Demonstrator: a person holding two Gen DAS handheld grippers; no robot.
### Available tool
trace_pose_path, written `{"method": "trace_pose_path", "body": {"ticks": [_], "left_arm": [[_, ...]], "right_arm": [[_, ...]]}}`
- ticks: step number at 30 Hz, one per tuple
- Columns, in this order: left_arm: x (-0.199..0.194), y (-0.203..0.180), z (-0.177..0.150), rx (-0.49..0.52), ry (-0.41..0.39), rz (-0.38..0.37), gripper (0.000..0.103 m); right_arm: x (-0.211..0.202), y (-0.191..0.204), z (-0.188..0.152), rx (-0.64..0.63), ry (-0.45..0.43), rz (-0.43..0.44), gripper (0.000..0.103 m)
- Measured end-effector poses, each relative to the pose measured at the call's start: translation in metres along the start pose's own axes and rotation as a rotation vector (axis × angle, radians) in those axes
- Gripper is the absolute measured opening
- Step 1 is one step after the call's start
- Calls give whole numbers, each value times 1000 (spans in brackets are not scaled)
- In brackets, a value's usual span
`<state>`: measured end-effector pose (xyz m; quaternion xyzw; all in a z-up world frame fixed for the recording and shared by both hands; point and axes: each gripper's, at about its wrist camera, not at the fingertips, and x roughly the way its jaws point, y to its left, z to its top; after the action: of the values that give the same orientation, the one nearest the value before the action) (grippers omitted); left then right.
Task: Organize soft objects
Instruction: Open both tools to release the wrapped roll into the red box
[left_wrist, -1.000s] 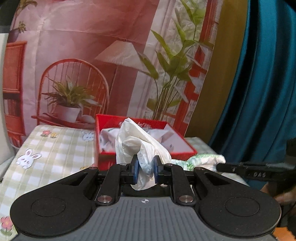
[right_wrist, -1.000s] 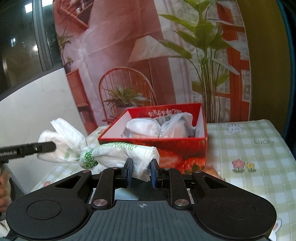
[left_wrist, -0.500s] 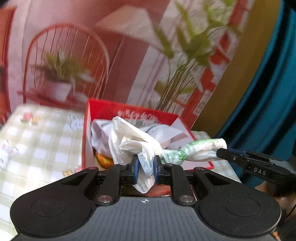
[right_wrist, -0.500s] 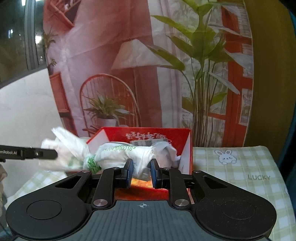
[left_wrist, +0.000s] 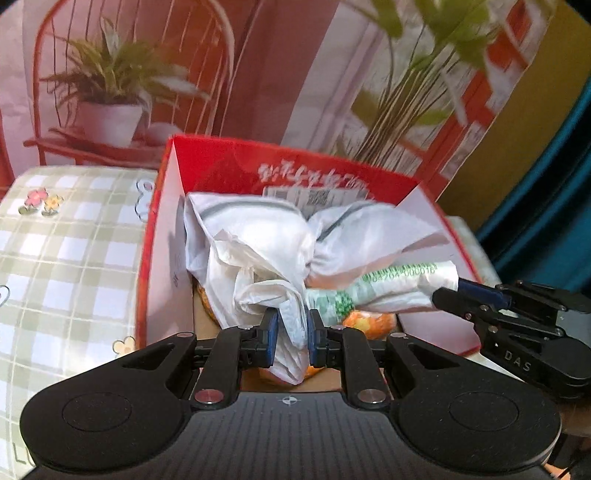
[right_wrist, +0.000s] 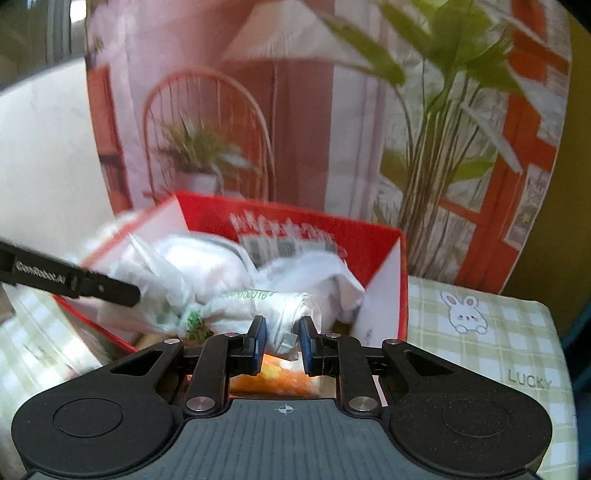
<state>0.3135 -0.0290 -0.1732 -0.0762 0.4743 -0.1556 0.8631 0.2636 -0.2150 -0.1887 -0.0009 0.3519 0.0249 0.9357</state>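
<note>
Left gripper (left_wrist: 290, 339), right gripper (right_wrist: 281, 341) both clamped on rolled plastic bag (left_wrist: 388, 291); bag now moved from tabletop side to over red box (left_wrist: 155, 258); drop-in next.

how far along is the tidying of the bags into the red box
Done: one knotted white plastic bag lies in the red cardboard box. In hand: both grippers, left and right, hold a green-printed rolled bag over the box. Left: lowering and releasing it.

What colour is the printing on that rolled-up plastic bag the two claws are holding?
Green, on white plastic bag; clearest in the left wrist view.
</note>
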Motion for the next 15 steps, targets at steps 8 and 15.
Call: {"method": "trace_pose_path", "body": {"ticks": [8, 15], "left_arm": [[-14, -15, -3, 112, -113, -25, 95], [-42, -20, -7, 104, -179, 46, 100]], "right_arm": [[11, 3, -2, 34, -47, -108, 47], [-9, 3, -7, 38, -95, -147, 76]]}}
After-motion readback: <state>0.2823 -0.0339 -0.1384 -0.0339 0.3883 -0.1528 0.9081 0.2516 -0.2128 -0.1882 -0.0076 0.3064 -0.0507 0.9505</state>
